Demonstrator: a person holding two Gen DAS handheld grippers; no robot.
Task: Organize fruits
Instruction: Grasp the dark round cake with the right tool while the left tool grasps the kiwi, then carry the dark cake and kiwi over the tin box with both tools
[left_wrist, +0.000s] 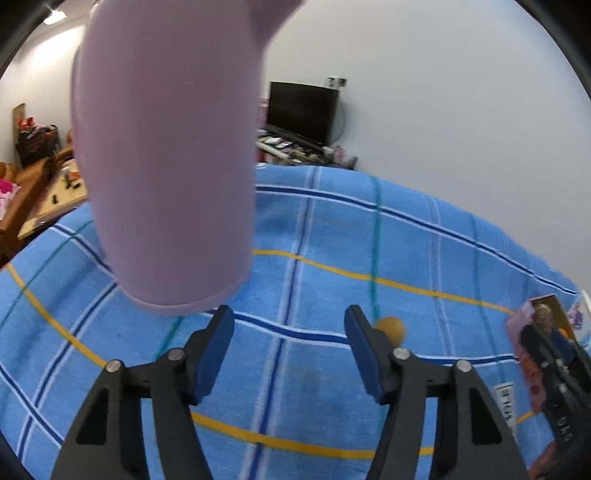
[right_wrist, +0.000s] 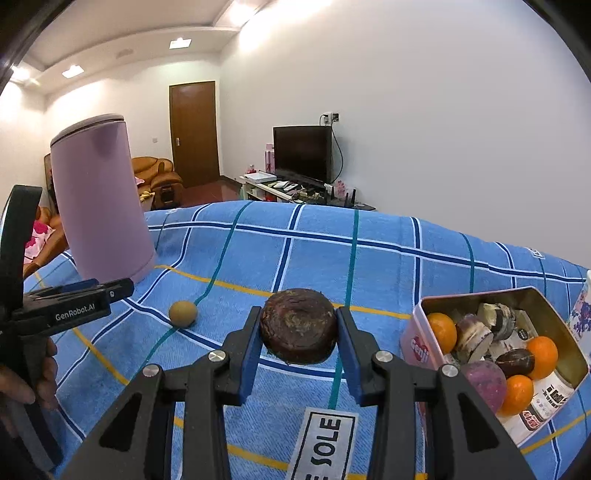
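Observation:
My right gripper (right_wrist: 298, 325) is shut on a dark brown round fruit (right_wrist: 298, 326) and holds it just above the blue checked cloth (right_wrist: 369, 258). A pink tin (right_wrist: 419, 341) to its right holds oranges (right_wrist: 441, 330) and several other pieces of fruit. A small tan round fruit (right_wrist: 183, 313) lies on the cloth to the left; it also shows in the left wrist view (left_wrist: 391, 328), just beyond the right finger. My left gripper (left_wrist: 290, 325) is open and empty above the cloth; it shows from the side in the right wrist view (right_wrist: 122, 288).
A tall pink kettle (right_wrist: 99, 199) stands on the cloth at the left, close in front of the left gripper (left_wrist: 162, 155). The tin shows at the right edge of the left wrist view (left_wrist: 539, 354). A TV stand and a door lie beyond the table.

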